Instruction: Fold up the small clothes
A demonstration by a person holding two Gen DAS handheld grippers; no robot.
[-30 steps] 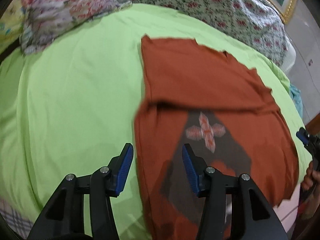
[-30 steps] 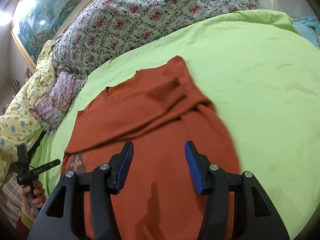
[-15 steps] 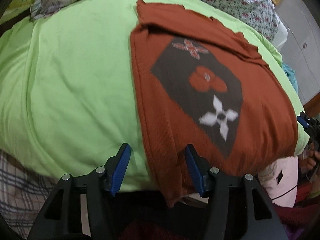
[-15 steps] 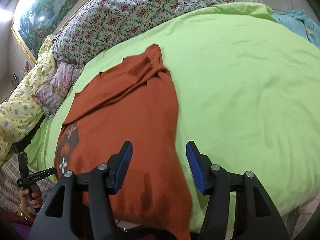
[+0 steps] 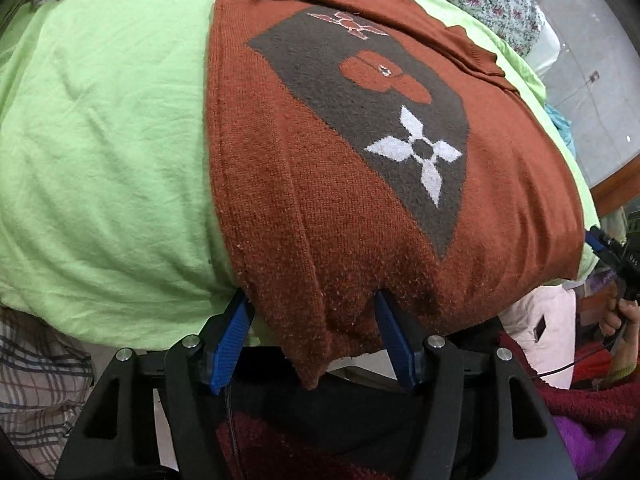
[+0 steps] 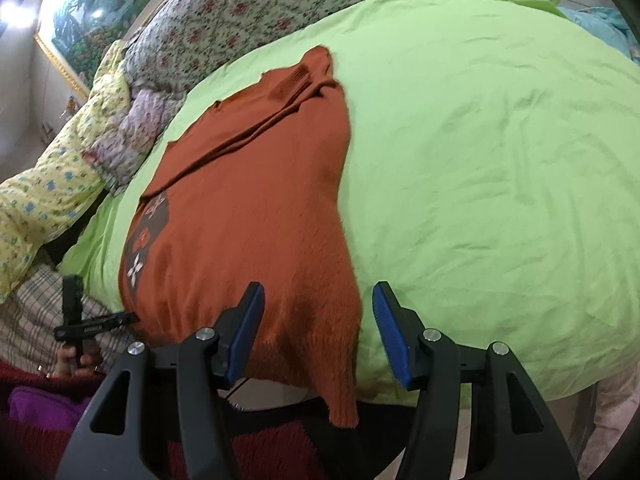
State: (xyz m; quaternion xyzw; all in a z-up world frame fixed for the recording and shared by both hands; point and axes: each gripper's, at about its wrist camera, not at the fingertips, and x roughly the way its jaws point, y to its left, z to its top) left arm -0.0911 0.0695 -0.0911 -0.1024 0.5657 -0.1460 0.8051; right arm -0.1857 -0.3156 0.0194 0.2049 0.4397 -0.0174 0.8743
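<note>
My left gripper (image 5: pixel 312 340) has just been opening, its blue pads apart astride the sweater's (image 5: pixel 320 200) hem corner, unpinched; my right gripper (image 6: pixel 318 330) gapes over the other corner; sweater stretches toward twelve o'clock across the green sheet (image 6: pixel 480 160).

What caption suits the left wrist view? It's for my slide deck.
Left gripper open around the hanging hem of a rust sweater on a green sheet.

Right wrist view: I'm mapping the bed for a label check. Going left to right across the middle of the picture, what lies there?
Yellow floral quilt → rust-orange sweater → light green bedsheet.
</note>
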